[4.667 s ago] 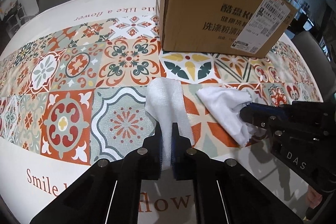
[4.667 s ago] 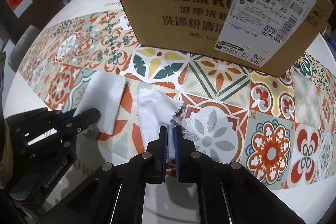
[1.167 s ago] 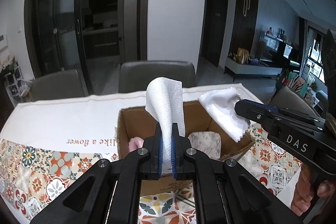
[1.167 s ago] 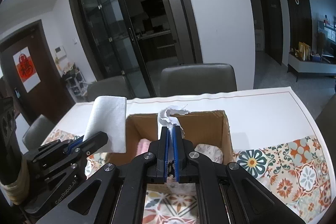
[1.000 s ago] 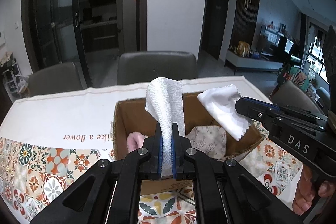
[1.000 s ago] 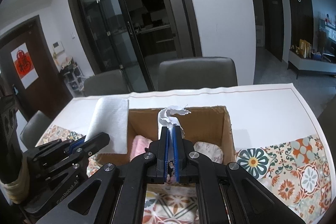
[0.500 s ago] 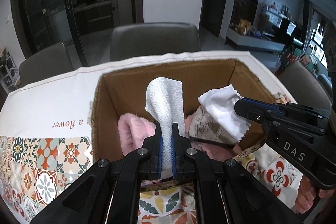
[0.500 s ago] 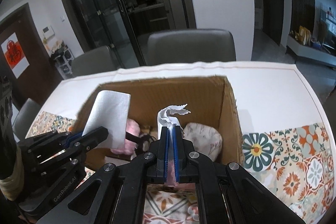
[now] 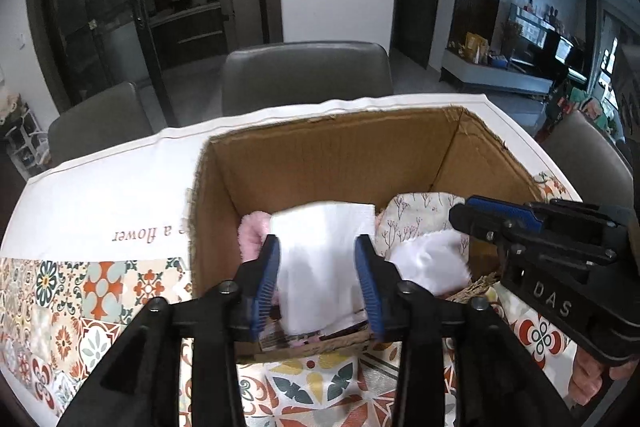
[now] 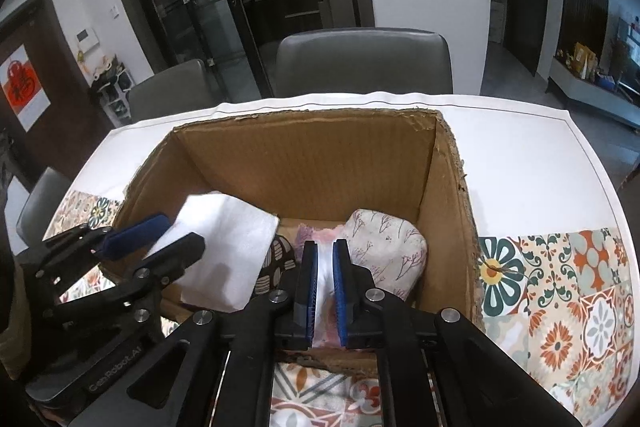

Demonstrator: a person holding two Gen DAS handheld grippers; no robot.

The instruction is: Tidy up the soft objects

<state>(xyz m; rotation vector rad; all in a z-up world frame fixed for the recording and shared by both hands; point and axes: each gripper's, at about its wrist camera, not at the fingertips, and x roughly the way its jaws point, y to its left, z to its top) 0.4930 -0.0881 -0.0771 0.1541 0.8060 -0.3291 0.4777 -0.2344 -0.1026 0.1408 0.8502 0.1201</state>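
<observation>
white cloths, two of them, both over the open cardboard box (image 10: 304,163) right now. i've got the left gripper (image 9: 316,281) with its jaws spread wide and the textured white cloth (image 9: 320,259) loose between them, so i'd call that one released and dropping onto the stuff inside the box. the right gripper (image 10: 325,291) has its jaws parted a little with the thin white cloth (image 10: 326,279) sitting in the gap, not pinched as far as i can see. so this is the drop step. next move i'd say is open the right one wider, then lift both straight up out of the box without snagging fabric. inside the box there's a pink fluffy thing (image 9: 250,227) and a floral pillow (image 10: 384,247). box sits on a tile-pattern tablecloth (image 10: 560,287), grey dining chairs (image 10: 360,63) behind the box, dark glass doors (image 10: 192,7) beyond those.
</observation>
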